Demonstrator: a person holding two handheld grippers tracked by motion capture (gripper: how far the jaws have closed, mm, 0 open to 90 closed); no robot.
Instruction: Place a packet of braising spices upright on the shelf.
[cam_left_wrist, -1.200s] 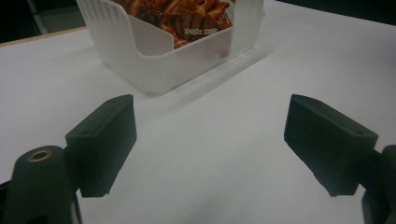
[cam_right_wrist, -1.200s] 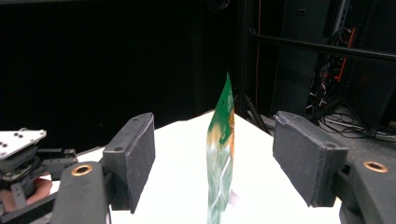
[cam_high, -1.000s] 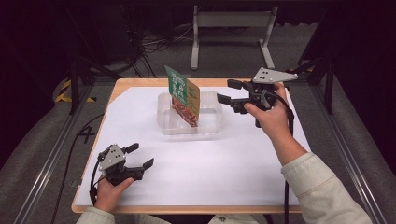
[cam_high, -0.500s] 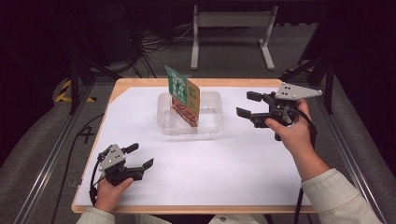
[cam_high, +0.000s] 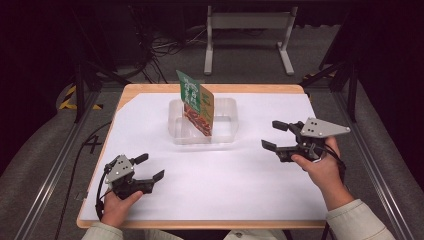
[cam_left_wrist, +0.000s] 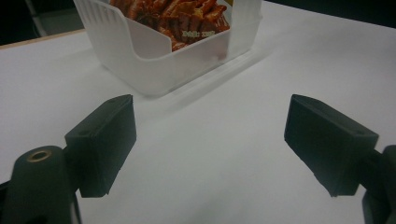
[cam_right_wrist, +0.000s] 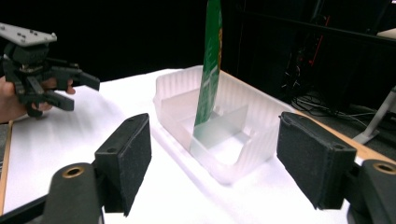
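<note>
A green and orange snack packet (cam_high: 196, 102) stands upright in a clear plastic bin (cam_high: 224, 131) at the table's middle back. The left gripper view shows the bin's wall (cam_left_wrist: 140, 60) with the packet's snack picture (cam_left_wrist: 180, 14) behind it. Seen edge-on, the packet (cam_right_wrist: 212, 60) rises from the bin (cam_right_wrist: 243, 154) in the right gripper view. My left gripper (cam_high: 149, 167) rests open near the front left corner, nothing between its jaws. Right of the bin my right gripper (cam_high: 276, 136) is held open and empty, pointing left toward it. The far left gripper (cam_right_wrist: 84, 91) appears there too.
White paper (cam_high: 215, 180) covers the wooden table (cam_high: 150, 89). A white metal frame (cam_high: 247, 22) and cables lie on the floor beyond the far edge. Dark rails run along both sides of the table.
My right gripper has drawn back from beside the bin toward the front right and lower. The left gripper and the packet have stayed put.
</note>
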